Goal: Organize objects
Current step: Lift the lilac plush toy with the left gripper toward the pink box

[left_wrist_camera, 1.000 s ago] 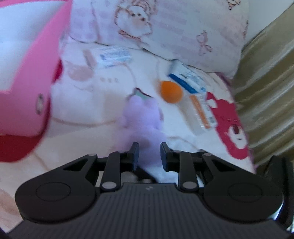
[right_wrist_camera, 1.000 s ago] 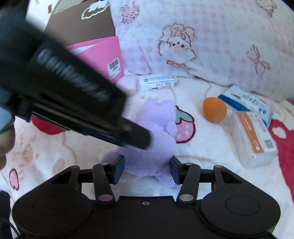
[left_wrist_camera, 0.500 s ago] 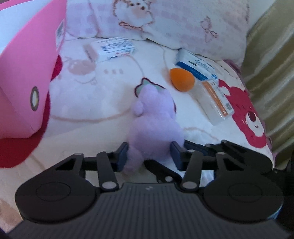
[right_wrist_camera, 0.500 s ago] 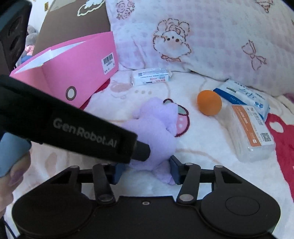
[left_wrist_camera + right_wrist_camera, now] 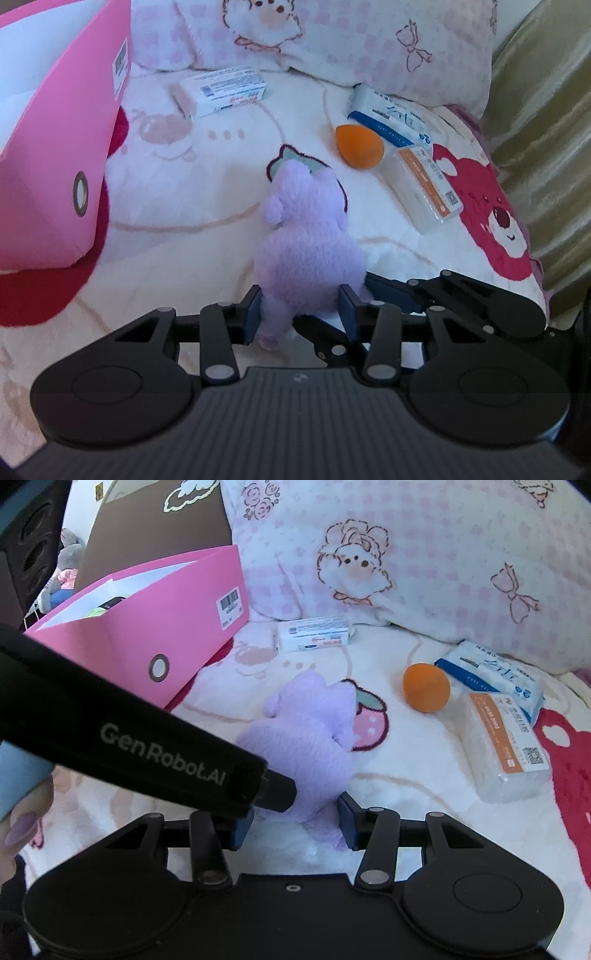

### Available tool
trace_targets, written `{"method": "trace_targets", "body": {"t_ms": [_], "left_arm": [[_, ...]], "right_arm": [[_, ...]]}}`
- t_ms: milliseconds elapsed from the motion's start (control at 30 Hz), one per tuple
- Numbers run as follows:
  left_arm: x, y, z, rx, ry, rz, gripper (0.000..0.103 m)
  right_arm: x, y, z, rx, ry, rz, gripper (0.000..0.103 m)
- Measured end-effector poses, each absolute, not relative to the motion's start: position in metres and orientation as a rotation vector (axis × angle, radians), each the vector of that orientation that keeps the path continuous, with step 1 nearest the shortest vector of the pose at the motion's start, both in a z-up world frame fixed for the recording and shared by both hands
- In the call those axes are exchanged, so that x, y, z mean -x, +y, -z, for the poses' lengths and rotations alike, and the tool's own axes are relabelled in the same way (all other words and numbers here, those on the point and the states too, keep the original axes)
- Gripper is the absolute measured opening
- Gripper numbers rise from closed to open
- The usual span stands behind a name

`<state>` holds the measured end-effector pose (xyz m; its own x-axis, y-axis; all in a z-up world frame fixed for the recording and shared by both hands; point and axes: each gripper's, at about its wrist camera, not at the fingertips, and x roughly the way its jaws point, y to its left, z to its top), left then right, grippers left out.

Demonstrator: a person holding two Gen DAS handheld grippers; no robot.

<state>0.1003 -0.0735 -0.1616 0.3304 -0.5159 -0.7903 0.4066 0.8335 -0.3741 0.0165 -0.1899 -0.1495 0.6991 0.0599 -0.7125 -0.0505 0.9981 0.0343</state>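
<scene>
The left gripper fingers were closing on the fluffy lilac plush toy lying on the bed's cartoon-print blanket, the right gripper fingers closing around its end, so a lift toward the pink cardboard file box seemed due next.

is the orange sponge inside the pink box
No, the orange sponge lies on the blanket beside two packets, apart from the pink box.
</scene>
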Motion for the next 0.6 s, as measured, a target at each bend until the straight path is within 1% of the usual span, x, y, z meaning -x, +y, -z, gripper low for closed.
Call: {"method": "trace_targets", "body": {"t_ms": [200, 600], "left_arm": [[-0.098, -0.064, 0.154, 0.121, 1.120, 0.614, 0.042], [-0.078, -0.053, 0.126, 0.015, 1.153, 0.636, 0.042]], "right_arm": [[-0.006, -0.184, 0.144, -0.031, 0.793, -0.086, 0.054], [0.019, -0.163, 0.126, -0.077, 0.792, -0.074, 0.054]]}}
